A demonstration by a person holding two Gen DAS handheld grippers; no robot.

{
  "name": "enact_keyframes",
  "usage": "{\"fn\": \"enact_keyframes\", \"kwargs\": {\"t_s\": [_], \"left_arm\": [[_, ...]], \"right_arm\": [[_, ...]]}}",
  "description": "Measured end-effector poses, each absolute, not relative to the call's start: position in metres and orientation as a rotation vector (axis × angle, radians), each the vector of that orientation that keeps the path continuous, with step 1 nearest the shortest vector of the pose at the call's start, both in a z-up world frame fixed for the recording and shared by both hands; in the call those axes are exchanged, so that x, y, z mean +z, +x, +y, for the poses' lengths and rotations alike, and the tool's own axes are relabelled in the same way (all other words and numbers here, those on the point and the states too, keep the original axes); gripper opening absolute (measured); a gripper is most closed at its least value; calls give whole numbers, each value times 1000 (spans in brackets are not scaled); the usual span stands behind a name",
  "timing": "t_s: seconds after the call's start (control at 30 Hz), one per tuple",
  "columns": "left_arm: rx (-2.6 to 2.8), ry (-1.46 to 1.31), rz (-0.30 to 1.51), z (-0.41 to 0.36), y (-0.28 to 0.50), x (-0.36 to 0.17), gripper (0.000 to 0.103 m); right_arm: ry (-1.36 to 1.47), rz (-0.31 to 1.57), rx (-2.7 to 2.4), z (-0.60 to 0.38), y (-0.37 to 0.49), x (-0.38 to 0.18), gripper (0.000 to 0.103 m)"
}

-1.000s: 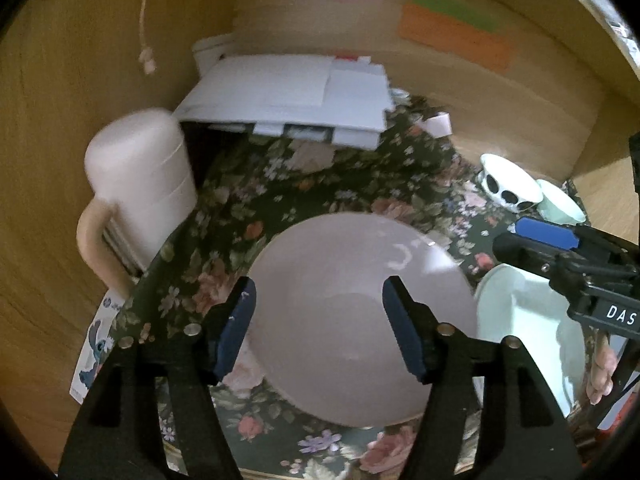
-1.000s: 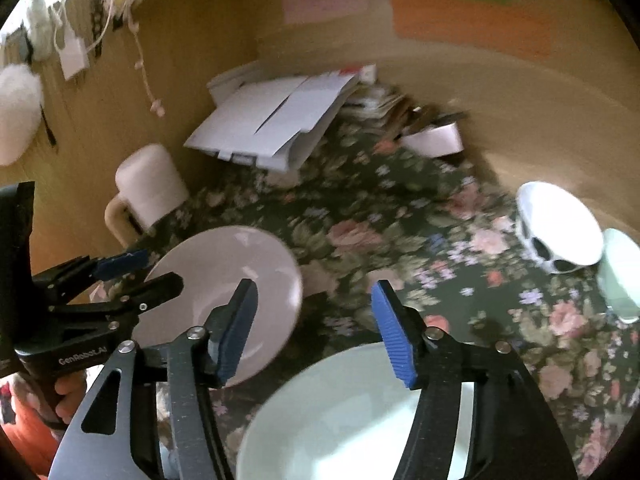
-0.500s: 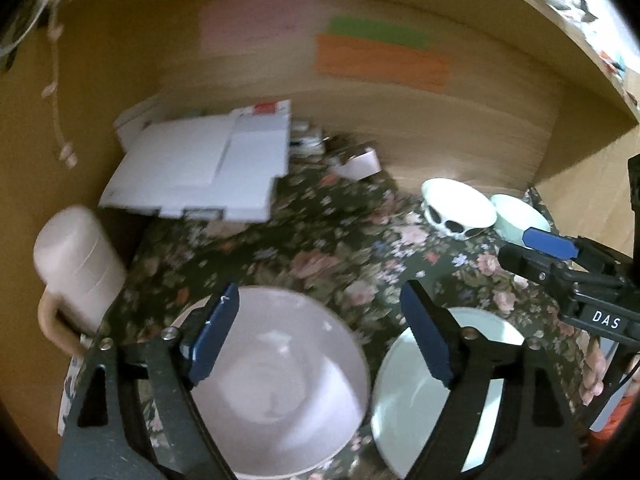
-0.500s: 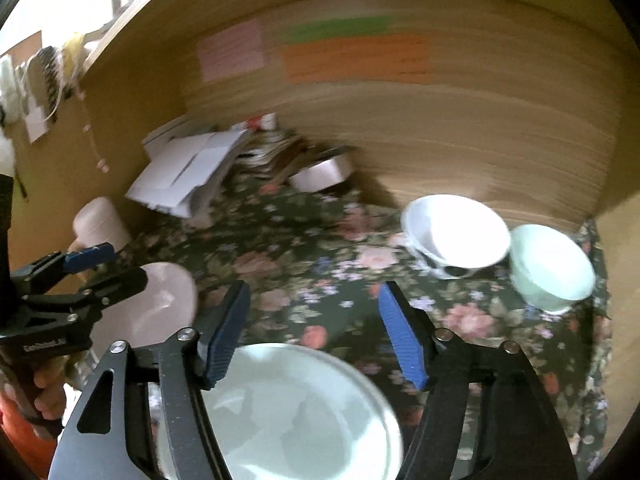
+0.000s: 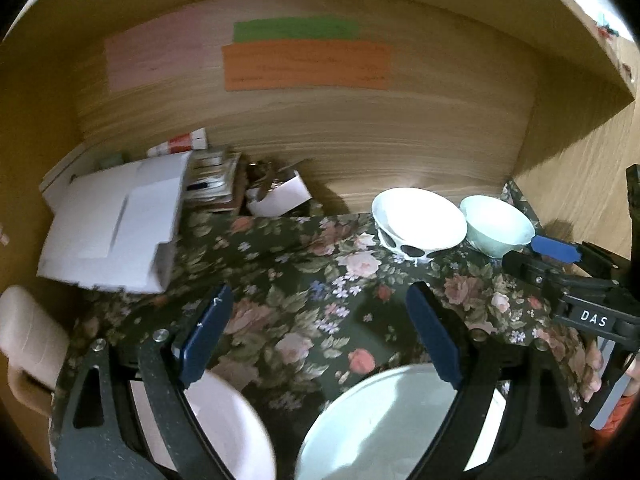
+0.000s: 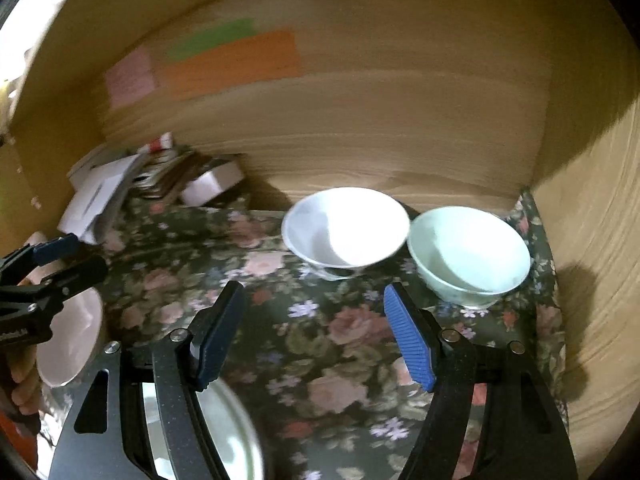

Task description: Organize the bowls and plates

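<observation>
A pink plate [image 5: 228, 432] and a pale green plate [image 5: 384, 424] lie side by side at the near edge of the floral cloth. A white bowl [image 5: 418, 220] with dark spots and a pale green bowl [image 5: 498, 224] stand at the back right. My left gripper [image 5: 320, 332] is open and empty above the cloth between the plates. My right gripper [image 6: 316, 328] is open and empty, in front of the white bowl [image 6: 346, 228] and the green bowl [image 6: 468, 256]. The green plate [image 6: 228, 432] and pink plate [image 6: 70, 344] lie at its lower left.
A white cardboard box [image 5: 116, 224] and papers [image 5: 212, 180] fill the back left. A small white box [image 5: 280, 196] lies by the back wall. A pink mug [image 5: 28, 344] stands at the far left. Wooden walls [image 5: 580, 128] enclose the cloth [image 5: 304, 280].
Both grippers have tilted up and swung right. The plates have slid to the bottom of the views and the two bowls have come nearer the middle.
</observation>
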State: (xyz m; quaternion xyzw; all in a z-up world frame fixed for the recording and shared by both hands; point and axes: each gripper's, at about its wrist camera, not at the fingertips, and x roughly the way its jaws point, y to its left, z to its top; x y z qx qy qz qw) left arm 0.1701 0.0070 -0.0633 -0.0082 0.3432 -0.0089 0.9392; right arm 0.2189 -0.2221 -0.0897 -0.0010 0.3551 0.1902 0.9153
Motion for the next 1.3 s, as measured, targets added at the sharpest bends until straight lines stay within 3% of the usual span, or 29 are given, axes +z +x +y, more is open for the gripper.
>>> {"fn": "enact_keyframes", "kwargs": {"t_s": [0.47,0.6,1.07,1.2,1.3], "left_arm": [[-69,38,733,-20,238,-81,89],[-69,68,758,-22,256,-90,89],[-87,91,818,-21,284,-109,89],[-89,84,840,-20,288,-115,89],[-98,75,878,-20,292,-120,89]], "right_arm": [[141,871,356,-243,293,-140,69],[187,919,356,-240,306,-152,62],[269,1003,335,-228,336,-176,61],[312,1041,325,-228,347,-186,55],[262,1040,313,-224,349,-185,42]]}}
